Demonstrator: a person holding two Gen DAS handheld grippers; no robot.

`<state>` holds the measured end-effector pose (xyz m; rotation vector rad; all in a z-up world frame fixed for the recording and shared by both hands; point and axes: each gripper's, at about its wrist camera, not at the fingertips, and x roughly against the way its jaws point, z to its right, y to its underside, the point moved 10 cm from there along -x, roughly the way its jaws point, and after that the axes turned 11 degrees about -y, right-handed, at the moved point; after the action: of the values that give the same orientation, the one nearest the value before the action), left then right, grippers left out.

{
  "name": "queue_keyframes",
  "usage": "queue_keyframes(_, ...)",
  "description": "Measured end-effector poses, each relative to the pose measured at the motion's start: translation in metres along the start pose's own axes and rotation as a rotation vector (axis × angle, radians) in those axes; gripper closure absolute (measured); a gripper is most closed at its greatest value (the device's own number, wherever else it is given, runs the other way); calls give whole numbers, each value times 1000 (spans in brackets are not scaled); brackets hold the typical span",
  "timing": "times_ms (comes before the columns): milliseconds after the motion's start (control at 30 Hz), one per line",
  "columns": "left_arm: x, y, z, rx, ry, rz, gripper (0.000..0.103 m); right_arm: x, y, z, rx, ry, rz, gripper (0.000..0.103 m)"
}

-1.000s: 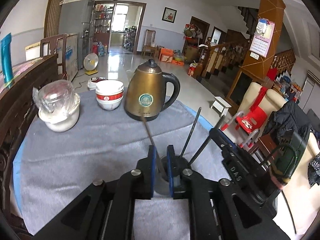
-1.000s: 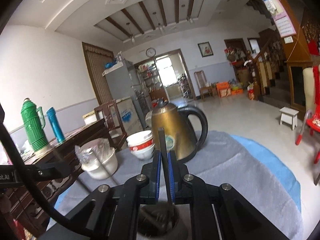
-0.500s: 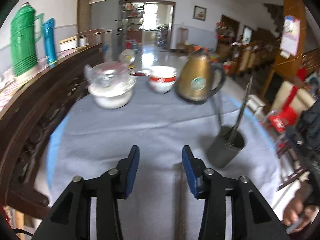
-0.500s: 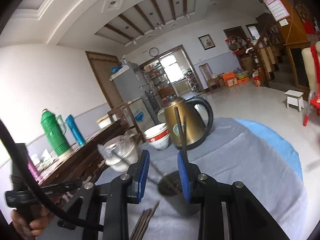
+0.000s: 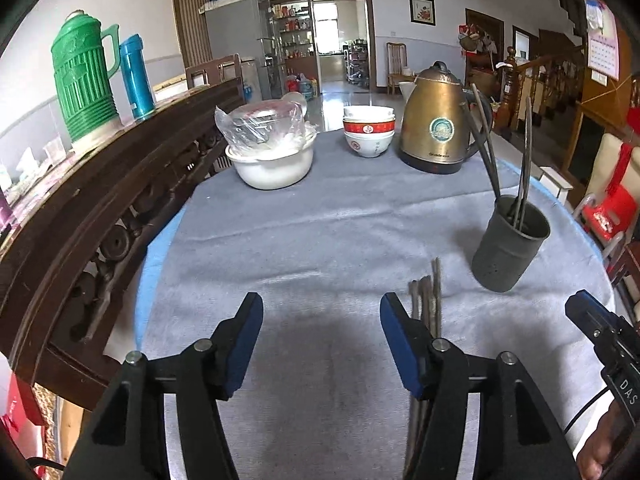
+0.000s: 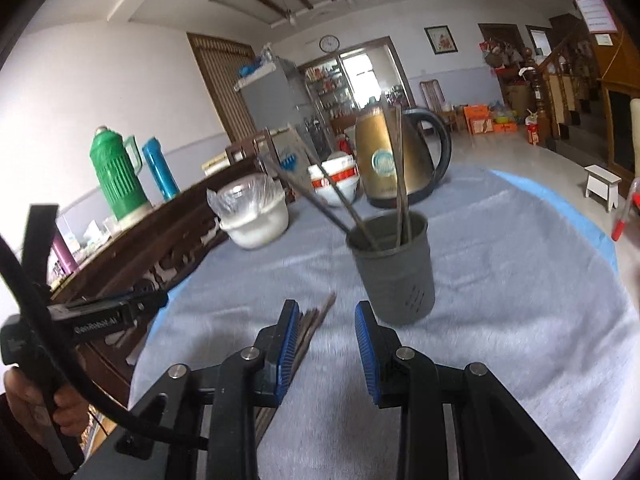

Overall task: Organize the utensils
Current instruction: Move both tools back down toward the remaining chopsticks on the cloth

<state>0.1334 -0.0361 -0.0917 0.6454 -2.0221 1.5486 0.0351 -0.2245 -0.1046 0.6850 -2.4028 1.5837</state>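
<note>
Left gripper (image 5: 322, 338): jaws apart over bare cloth, nothing between the blue pads; they have just been opening further; the right-hand pad stands in front of the loose chopsticks.
Right gripper (image 6: 326, 346): jaws parted with only cloth between them; they opened a moment ago; the left-hand pad is just beside the loose bundle, whether it touches I cannot tell.
Holder (image 5: 508, 244): dark grey cup, upright on the grey tablecloth (image 5: 320, 220), at 2 o'clock from the left gripper; in the right wrist view (image 6: 394, 268) at 1 o'clock, near the pads.
Chopsticks in holder (image 5: 484, 140): several dark sticks standing inside; some lean toward 11 o'clock, the others are nearly upright.
Loose chopsticks (image 5: 428, 302): a small bundle flat on the cloth, near the holder at its 8 o'clock; partly hidden behind the left gripper's finger; the same bundle (image 6: 314, 322) runs under the right gripper's left finger.
Background: gold kettle (image 5: 436, 120), stacked bowls (image 5: 368, 132) and a white covered bowl (image 5: 270, 152) at the far edge, at 12 o'clock; green thermos (image 5: 86, 80) on the wooden sideboard at 10 o'clock.
</note>
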Motion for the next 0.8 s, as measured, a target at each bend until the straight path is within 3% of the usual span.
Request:
queue_keyframes(200,-5,6,-3,-7,-29,-4,41,-14,14,-3,4,15,-36,71)
queue_keyframes(800,-17,26,28,-79,-4,-52,40,-31,32,18,-25,78,-100,71)
